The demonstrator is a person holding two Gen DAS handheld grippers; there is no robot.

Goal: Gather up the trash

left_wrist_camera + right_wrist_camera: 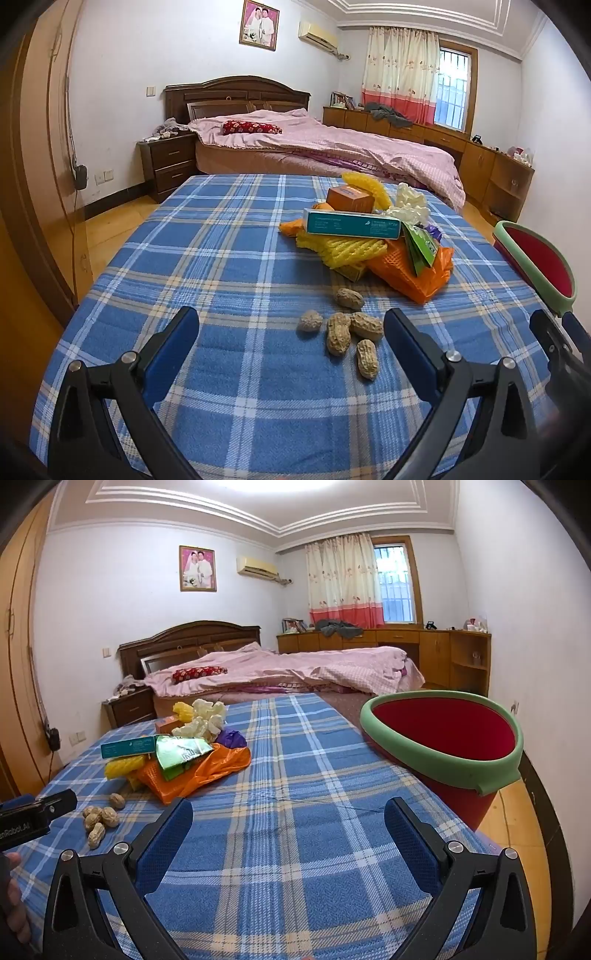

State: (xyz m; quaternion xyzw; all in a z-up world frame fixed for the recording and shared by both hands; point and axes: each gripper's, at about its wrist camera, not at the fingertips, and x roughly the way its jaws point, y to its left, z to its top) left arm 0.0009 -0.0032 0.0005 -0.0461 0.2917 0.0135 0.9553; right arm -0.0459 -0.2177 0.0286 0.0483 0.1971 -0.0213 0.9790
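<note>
With both the left gripper [291, 332] and the right gripper [288, 823] held wide and empty, the peanuts [347, 332] lying just before the trash pile [369, 236] should be pinched singly, gently, and carried to the red bucket [476, 775] on the right.

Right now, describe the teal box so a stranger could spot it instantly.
On the blue plaid cloth sits a trash pile beyond the peanuts. The teal box lies flat across the pile, on the yellow foam netting. It is long and slim, unlike the stubby orange box behind it.
</note>
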